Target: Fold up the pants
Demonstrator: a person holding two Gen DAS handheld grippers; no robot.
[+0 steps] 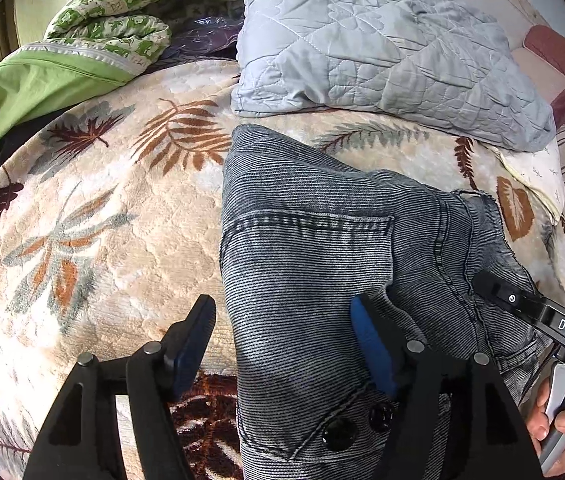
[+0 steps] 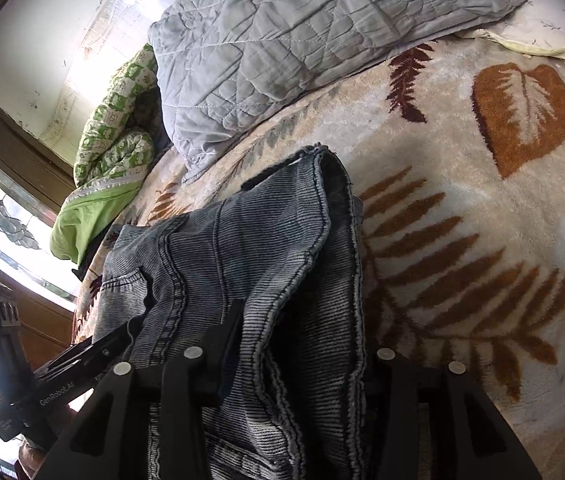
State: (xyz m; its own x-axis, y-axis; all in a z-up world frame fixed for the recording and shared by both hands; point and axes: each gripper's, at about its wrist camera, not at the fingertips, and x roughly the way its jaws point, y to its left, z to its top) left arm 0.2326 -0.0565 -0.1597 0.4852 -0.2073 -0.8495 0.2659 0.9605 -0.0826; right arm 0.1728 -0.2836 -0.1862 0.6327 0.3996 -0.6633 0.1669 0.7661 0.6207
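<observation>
The pants (image 1: 322, 264) are grey-black with fine pale ribbing, kind of a washed corduroy/denim look, and they're lying folded over on the bed, on a cream blanket (image 1: 114, 216) with rust and grey leaf prints. In the left wrist view you can see a back pocket with its stitched top edge, a heavy double seam running down the right side, and two dark buttons (image 1: 358, 426) at the near end. In the right wrist view the layers are stacked with a thick seamed edge on top, and the far hem sits a bit rumpled.

Left tongs (image 1: 282, 344): spread wide, blue pads showing, the pants' left edge running between them, but the pads aren't pressing it. Right tongs (image 2: 306, 344): also parted, cloth bunched between them. The left finger is close against the fabric and the right one is mostly hidden behind the fold, so I can't say for sure it's let go.

Room-wise, the pants' left edge is straight with loads of bare blanket beside it. On the far side, a grey quilted pillow (image 1: 382, 48) sits near the far end of the pants, with a green patterned quilt (image 1: 114, 20) heaped further off. The right side has open blanket too.
</observation>
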